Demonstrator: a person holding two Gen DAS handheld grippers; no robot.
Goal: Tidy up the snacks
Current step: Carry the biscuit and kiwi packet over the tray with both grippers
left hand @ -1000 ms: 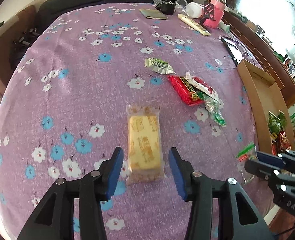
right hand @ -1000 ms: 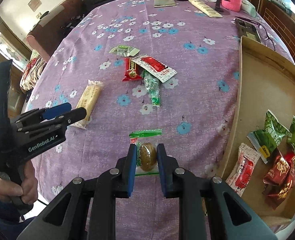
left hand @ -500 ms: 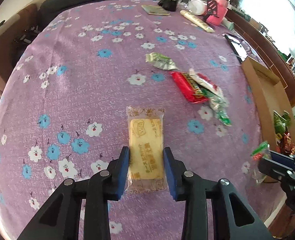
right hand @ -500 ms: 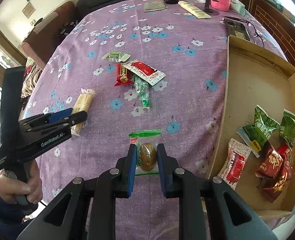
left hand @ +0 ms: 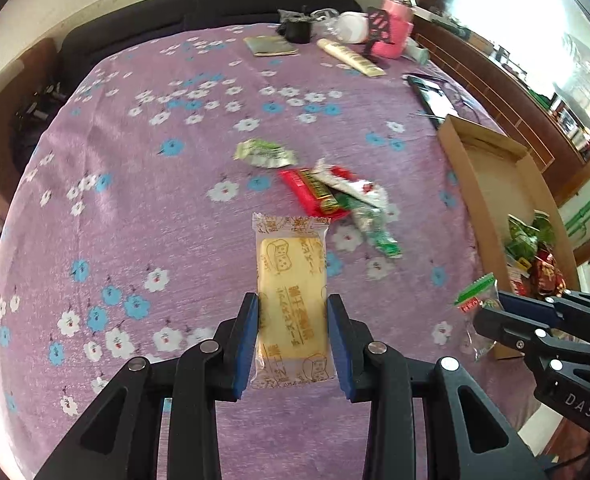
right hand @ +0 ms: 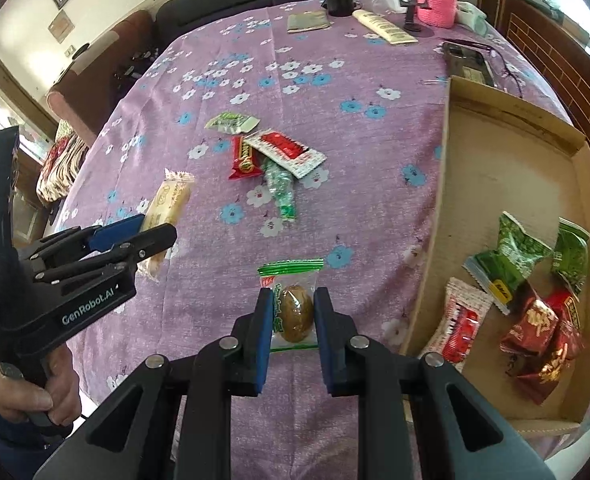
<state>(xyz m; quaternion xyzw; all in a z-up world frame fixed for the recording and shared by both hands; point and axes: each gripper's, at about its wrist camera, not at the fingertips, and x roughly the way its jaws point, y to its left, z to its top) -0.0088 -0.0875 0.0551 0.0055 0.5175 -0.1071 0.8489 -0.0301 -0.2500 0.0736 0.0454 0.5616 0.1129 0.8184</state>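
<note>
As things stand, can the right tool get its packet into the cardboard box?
Probably yes. The right tool is shut on the egg packet, and the cardboard box sits open-topped just beside it, with bare floor ahead of the snacks already inside and nothing between.

"GenRobot.AI" marks the left gripper (right hand: 151,240); "DAS" the right gripper (left hand: 491,312).

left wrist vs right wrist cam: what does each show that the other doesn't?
Left wrist only: the yellow biscuit pack head-on between the left hand-held gripper pads.

Right wrist only: the person's hand on the left handle, the wrapped brown snack gripped by the right hand-held gripper, and the white-red packet in the cardboard box.

Both: the purple floral tablecloth, the loose snack pile, the box.
</note>
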